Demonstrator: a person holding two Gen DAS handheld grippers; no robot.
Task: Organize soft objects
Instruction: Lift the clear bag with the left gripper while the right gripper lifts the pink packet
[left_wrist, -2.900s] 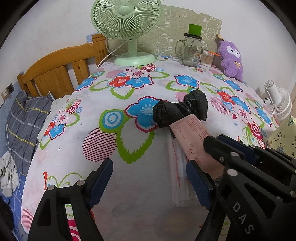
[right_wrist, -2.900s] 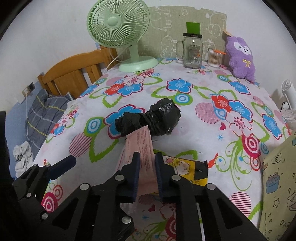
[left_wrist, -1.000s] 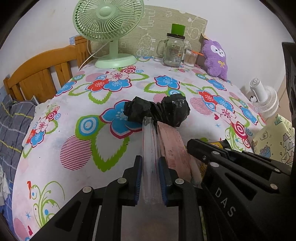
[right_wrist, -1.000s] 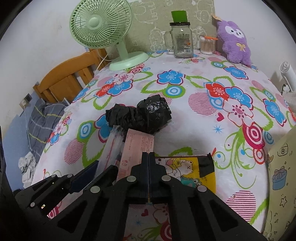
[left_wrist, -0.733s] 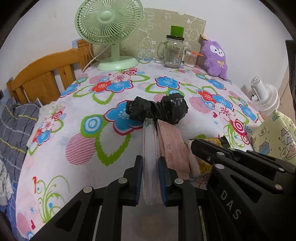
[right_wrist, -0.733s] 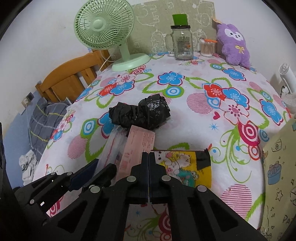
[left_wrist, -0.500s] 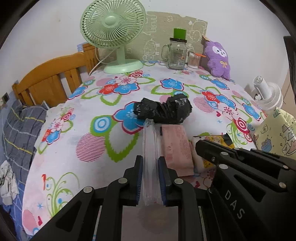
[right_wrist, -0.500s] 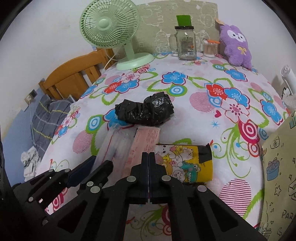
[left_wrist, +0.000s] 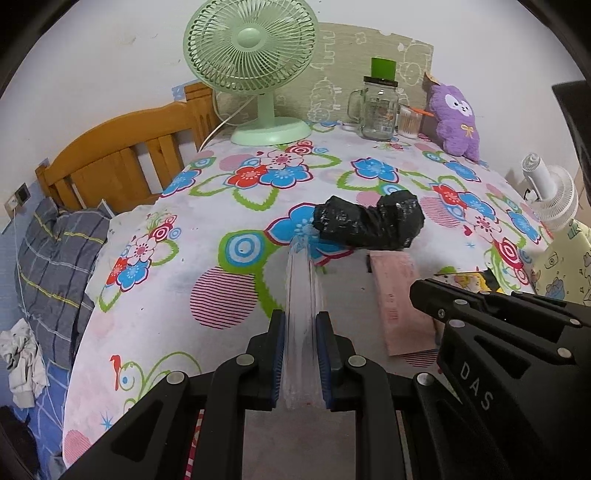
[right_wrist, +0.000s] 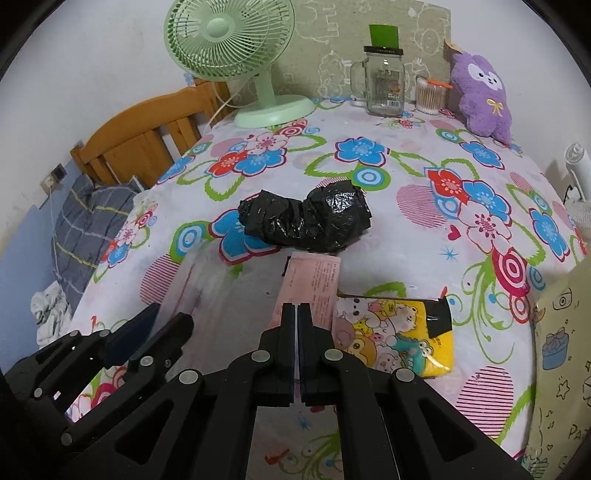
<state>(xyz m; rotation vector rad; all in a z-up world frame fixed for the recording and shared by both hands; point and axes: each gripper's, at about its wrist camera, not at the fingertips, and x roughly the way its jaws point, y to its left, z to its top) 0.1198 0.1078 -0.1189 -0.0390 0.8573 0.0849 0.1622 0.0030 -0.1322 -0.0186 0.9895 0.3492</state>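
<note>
The left gripper (left_wrist: 301, 354) is clamping a clear plastic pack (left_wrist: 301, 295) upright above the flowered table (left_wrist: 229, 206), left of the pink packet (right_wrist: 312, 284) and yellow cartoon pouch (right_wrist: 391, 339). The right gripper (right_wrist: 297, 354) is hovering, jaws together and empty. Lowering the pack flat beside the pink packet looks wise. Its contents are hard to make out.

The right hand-held gripper (right_wrist: 297, 347) is covering the pink packet's (right_wrist: 310, 288) near end, and the frame edge is cropping the patterned bag (right_wrist: 565, 369).
</note>
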